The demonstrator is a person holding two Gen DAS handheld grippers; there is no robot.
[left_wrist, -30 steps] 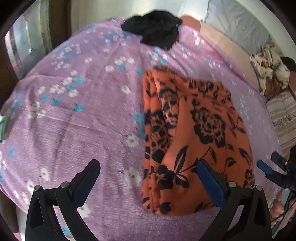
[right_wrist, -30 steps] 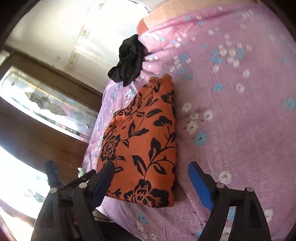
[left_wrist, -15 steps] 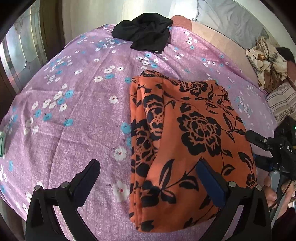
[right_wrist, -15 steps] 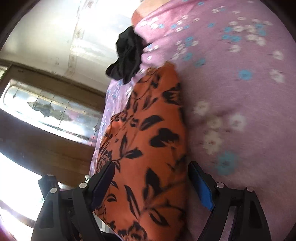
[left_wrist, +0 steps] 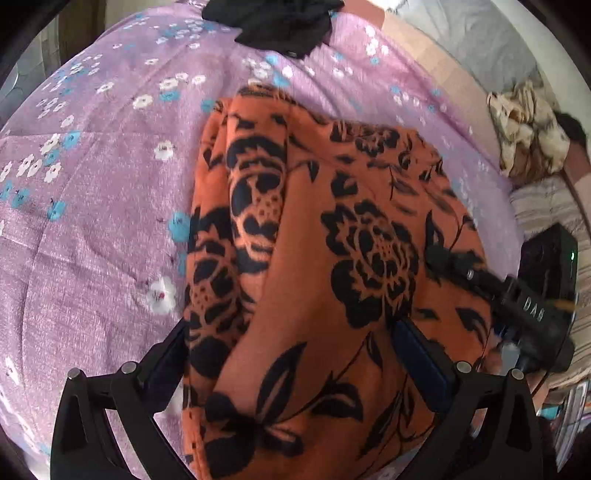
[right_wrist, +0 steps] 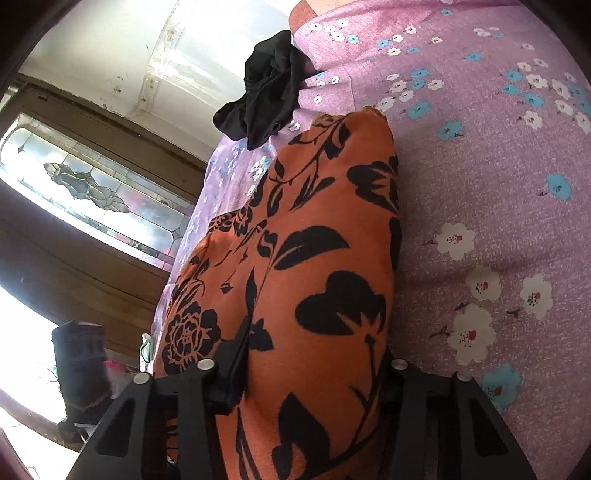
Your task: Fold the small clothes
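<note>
An orange garment with black flowers (left_wrist: 314, 258) lies folded on the purple flowered bedsheet (left_wrist: 92, 229). My left gripper (left_wrist: 291, 365) hangs over its near end, jaws wide and open, with the cloth lying between the fingers. In the right wrist view the same garment (right_wrist: 325, 280) bulges up between the fingers of my right gripper (right_wrist: 314, 373). Its jaws are closing and the pads press on the garment's thick edge. From the left wrist view, the right gripper (left_wrist: 439, 264) reaches in from the right, its upper finger lying on top of the cloth.
A crumpled black garment (left_wrist: 273, 22) lies at the far end of the bed (right_wrist: 266, 103). A beige crumpled cloth (left_wrist: 524, 136) and striped bedding (left_wrist: 546, 206) sit to the right. A wooden window frame with patterned glass (right_wrist: 92, 184) runs along the bed's far side.
Both grippers have come in close to the orange garment. The right jaws have narrowed from wide open onto its edge. The garment's near end now lies between the left fingers.
</note>
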